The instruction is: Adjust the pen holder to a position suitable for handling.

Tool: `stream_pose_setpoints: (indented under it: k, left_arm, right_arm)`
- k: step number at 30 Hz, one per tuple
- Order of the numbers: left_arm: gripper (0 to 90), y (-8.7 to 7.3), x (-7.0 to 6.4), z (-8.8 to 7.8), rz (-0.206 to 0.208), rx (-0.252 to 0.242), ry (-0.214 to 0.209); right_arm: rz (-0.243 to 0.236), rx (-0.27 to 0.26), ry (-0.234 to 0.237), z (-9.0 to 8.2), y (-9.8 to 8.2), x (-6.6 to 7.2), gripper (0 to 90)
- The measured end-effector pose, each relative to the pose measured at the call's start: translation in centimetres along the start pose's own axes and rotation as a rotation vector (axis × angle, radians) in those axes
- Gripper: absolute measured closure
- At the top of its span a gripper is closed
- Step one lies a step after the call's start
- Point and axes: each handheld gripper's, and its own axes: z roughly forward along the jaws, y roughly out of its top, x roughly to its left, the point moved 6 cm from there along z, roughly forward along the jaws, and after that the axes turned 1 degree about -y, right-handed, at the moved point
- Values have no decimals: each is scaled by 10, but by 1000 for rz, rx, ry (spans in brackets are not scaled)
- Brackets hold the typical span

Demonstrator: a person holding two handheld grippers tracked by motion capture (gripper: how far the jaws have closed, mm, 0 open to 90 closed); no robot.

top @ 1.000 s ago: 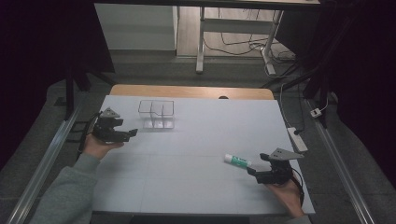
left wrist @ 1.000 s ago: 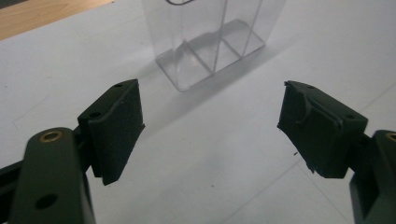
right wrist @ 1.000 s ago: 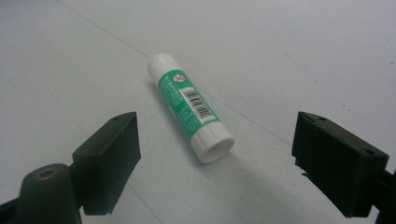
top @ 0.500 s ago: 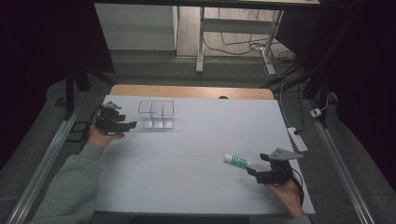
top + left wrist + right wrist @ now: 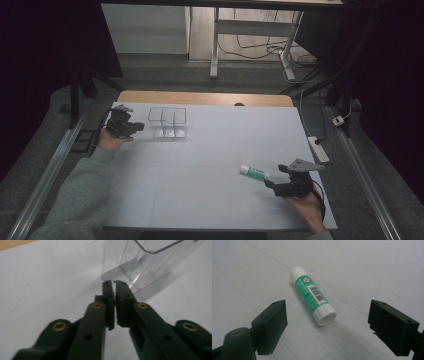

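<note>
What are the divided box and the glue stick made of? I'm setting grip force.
Divided box: looks like clear rigid plastic, glossy; the table shows through its walls. Glue stick: apparently smooth white plastic tube with a green printed label, slightly shiny.

a: what's ahead of the left gripper (image 5: 136, 127)?
b: its jaws are pressed together, and the clear plastic organizer (image 5: 147, 262) stands just past their tips, a touch to the right. to the left of the tips, bare white table (image 5: 45, 277).

a: and the right gripper (image 5: 327, 327)?
b: jaws spread wide. the glue stick (image 5: 312, 295) lies flat just ahead of the gap, apart from both jaws. open table on either side and beyond it.
</note>
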Motion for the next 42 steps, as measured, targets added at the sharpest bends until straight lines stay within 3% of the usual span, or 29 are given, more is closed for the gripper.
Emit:
stream_pose_setpoints:
  k: [6,12,26,42]
  left_arm:
    - [887,5,3,9,2,14,2]
    - [887,9,7,16,-22,7,-4]
    - [887,12,4,27,-20,13,-39]
    - [888,17,5,30,-22,20,-28]
  right_arm:
    - [4,-8,0,0,0,0,154]
    - [4,-7,-1,0,0,0,155]
    - [4,-14,5,0,0,0,155]
    - [7,-16,14,0,0,0,156]
